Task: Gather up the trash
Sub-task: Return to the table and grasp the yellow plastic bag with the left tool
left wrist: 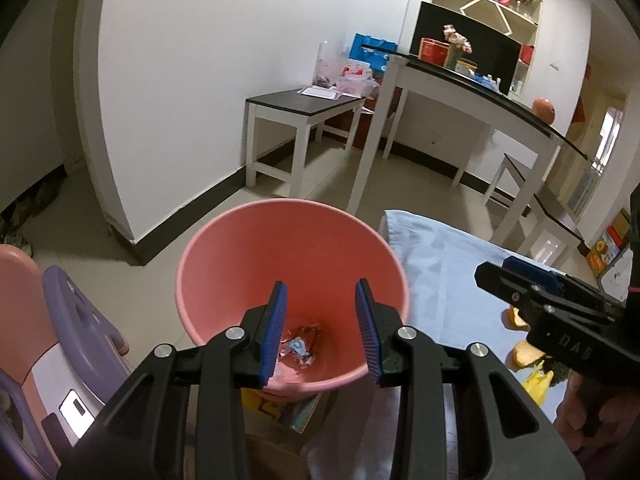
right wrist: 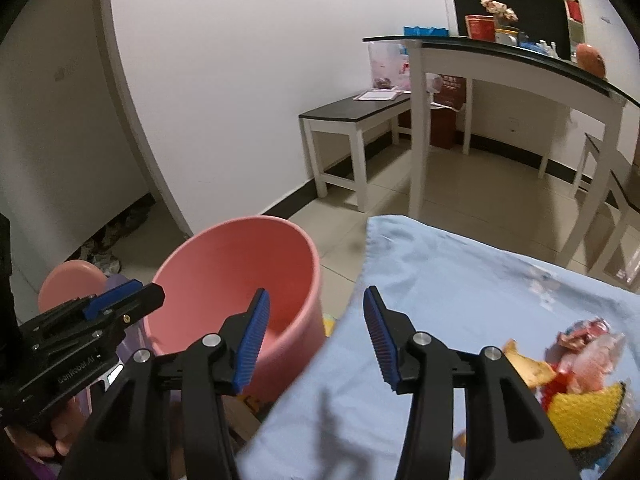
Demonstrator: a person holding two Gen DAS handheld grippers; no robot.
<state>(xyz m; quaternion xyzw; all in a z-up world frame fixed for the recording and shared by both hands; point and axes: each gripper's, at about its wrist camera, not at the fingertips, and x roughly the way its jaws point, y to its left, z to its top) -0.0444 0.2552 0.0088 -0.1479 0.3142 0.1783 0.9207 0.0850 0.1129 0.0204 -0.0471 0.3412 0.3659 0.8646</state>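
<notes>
Left wrist view. Left hand-held gripper (left wrist: pixel 321 330) spread wide and holding nothing, poised directly above the mouth of the pink trash bin (left wrist: pixel 288 240). At the bin's bottom, between the blue pads (left wrist: pixel 276 332), a few crumpled wrappers (left wrist: pixel 298 346) visible, so part of the trash already collected. Open, empty stance over the bin probably explained by a release, though only a judgement. At 3 o'clock, the right hand-held gripper (left wrist: pixel 496 274) reaching over the light blue cloth (left wrist: pixel 440 264) covering the bench; yellow and orange scraps (left wrist: pixel 524 356) lying under it at 4 o'clock. Bin placed just beside the bench edge, likely to keep the carry short.

Right wrist view. Right hand-held gripper (right wrist: pixel 316 336) also wide, nothing between its pads, hovering over the cloth near the bench edge. Remaining trash pile (right wrist: pixel 576 364) at 4 o'clock on the cloth: a reddish wrapper, clear plastic, a yellow piece, orange scraps, all touching or overlapping. Pink bin at 10 o'clock, left hand-held gripper at 8 o'clock beside it. Next move probably a turn toward the pile; crinkly, light pieces likely to slip, and cloth possibly pinched together with them.
</notes>
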